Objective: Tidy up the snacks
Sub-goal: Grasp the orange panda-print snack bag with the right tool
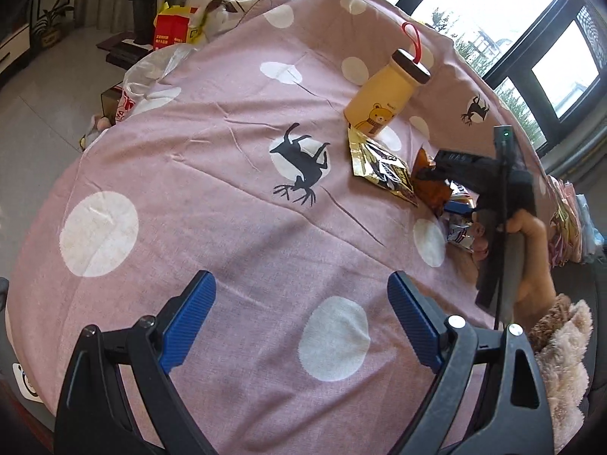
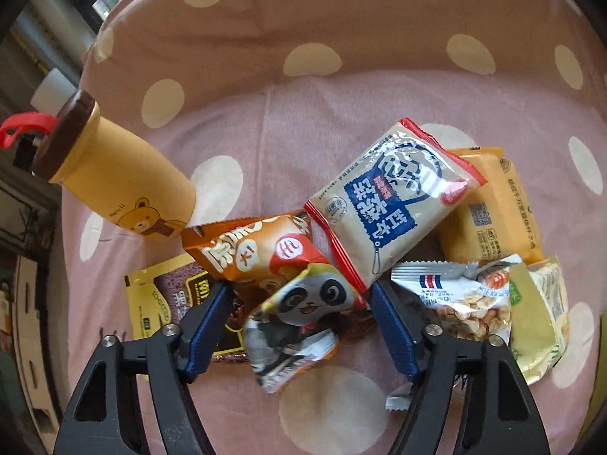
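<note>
Pink dotted cloth (image 1: 212,144) w/ deer print, spread over whole surface (bed or counter, can't tell). Yellow bear bottle (image 2: 125,185) w/ brown lid and red loop, upright on cloth, just beside snack pile, on side nearest window edge. Snack pile mid-cloth: beige-blue packet (image 2: 387,204) lying across orange packet (image 2: 254,250) and yellow packet (image 2: 493,212); gold-black sachet (image 2: 159,299) flat, nearest bottle; clear peanut pack (image 2: 466,299) opposite side. Right claw (image 2: 299,326) wide open, blue pads either side of panda packet (image 2: 299,314), not pinching it. Left claw (image 1: 301,318) wide open too, holding nothing, over bare cloth well apart from pile.
</note>
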`<action>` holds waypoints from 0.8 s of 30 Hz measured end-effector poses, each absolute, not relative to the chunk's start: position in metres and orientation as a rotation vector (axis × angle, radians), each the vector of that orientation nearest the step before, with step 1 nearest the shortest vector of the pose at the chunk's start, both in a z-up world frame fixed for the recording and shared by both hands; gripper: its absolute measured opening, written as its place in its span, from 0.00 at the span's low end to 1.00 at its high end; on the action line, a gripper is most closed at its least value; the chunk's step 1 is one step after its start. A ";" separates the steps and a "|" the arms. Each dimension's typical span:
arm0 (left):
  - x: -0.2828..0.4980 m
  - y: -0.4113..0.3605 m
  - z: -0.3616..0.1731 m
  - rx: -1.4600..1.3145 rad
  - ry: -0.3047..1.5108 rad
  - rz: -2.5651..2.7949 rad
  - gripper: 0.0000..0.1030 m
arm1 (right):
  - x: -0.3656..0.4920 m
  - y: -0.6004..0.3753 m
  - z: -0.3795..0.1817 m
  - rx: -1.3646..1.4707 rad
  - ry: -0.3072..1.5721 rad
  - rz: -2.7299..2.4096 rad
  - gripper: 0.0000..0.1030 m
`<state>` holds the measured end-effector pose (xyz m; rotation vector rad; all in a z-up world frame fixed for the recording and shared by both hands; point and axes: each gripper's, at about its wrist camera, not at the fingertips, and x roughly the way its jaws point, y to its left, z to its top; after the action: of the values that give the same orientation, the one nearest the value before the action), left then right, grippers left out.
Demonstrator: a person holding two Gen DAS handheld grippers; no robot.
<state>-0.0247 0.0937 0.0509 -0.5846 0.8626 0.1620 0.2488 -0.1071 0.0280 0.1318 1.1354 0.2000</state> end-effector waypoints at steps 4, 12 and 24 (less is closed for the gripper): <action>-0.023 0.090 0.051 -0.566 0.869 0.167 0.89 | 0.234 -0.105 0.031 0.087 1.074 0.238 0.48; -0.021 0.079 0.047 -0.494 0.903 0.174 0.89 | 0.146 -0.133 0.068 0.009 0.970 0.315 0.44; -0.024 0.026 0.043 -0.403 0.931 0.100 0.88 | 0.006 -0.177 0.044 -0.226 0.936 0.218 0.44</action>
<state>-0.0244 0.0264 0.0427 -0.4033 0.9308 0.0997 0.0063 -0.1774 0.0438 -0.2265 0.9363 0.2182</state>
